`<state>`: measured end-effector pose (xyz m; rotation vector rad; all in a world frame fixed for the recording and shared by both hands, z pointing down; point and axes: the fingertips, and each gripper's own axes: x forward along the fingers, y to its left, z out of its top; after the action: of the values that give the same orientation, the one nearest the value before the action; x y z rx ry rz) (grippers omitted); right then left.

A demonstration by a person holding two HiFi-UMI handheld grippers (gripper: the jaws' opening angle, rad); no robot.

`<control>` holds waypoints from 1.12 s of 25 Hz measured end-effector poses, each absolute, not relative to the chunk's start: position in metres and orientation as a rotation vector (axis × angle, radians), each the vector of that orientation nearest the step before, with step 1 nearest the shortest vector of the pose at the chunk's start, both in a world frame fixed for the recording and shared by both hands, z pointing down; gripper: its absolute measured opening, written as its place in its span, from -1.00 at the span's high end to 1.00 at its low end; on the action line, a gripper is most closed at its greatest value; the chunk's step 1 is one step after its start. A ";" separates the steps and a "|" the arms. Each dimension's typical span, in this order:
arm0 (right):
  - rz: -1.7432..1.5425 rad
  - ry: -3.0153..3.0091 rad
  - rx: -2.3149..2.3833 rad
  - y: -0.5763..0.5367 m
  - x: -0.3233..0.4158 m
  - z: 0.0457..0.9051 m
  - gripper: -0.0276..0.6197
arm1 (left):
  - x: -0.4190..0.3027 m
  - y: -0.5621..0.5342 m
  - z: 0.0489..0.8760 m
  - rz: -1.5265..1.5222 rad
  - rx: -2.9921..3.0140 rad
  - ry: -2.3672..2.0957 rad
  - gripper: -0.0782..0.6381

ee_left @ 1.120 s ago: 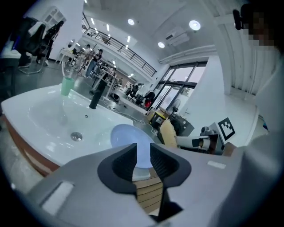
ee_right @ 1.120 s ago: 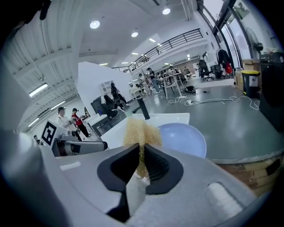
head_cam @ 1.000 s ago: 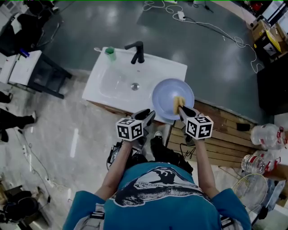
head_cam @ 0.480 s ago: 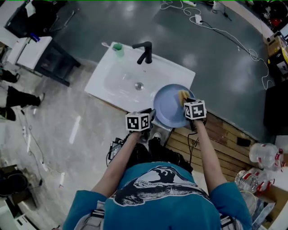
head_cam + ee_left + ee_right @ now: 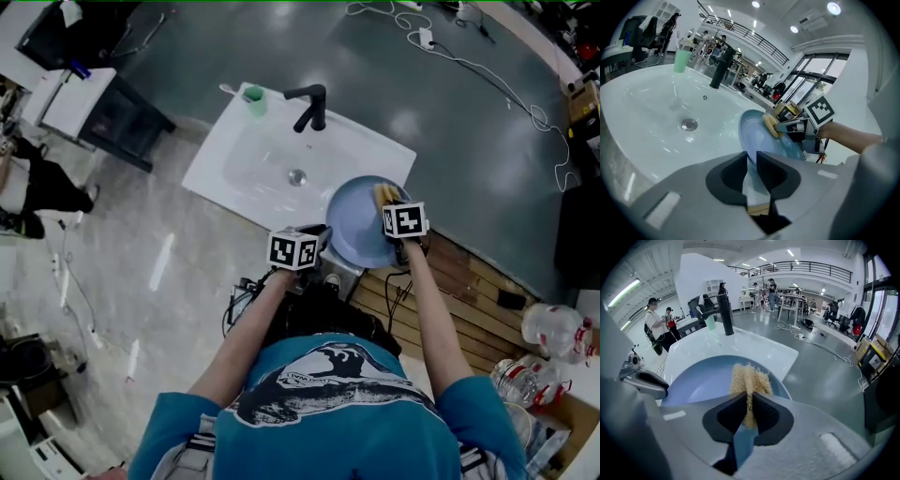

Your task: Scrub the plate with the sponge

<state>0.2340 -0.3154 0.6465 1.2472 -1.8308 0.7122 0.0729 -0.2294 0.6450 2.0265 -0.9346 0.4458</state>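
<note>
Clamping the plate by its near rim in the just-narrowed left gripper at the corner of the sink, pressing the sponge, pinched in the right gripper, to its far side; seemingly poised to scrub, needing firm strokes next

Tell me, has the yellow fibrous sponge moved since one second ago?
Yes. The yellow fibrous sponge has gone from the middle of the round blue plate to its far rim, towards the black tap.

Left gripper closing on plate; right gripper clamped.
</note>
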 end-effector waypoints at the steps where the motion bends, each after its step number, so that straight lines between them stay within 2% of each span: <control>1: 0.711 -1.828 1.250 -0.316 0.233 0.647 0.81 | 0.073 -0.229 0.645 0.452 2.029 -0.928 0.57; 6: 0.673 -1.820 1.222 -0.318 0.219 0.647 0.81 | 0.075 -0.227 0.643 0.429 2.020 -0.908 0.57; 16: 0.701 -1.946 1.024 -0.292 0.143 0.649 0.81 | 0.071 -0.230 0.643 0.355 1.947 -0.928 0.59; 28: 0.847 -1.976 0.856 -0.224 0.125 0.653 0.81 | 0.071 -0.243 0.645 0.241 1.810 -1.022 0.68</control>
<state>0.1252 -0.2235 0.6530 0.8559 -1.9755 0.8473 0.0709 -0.2434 0.6448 1.8096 -1.0221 0.2413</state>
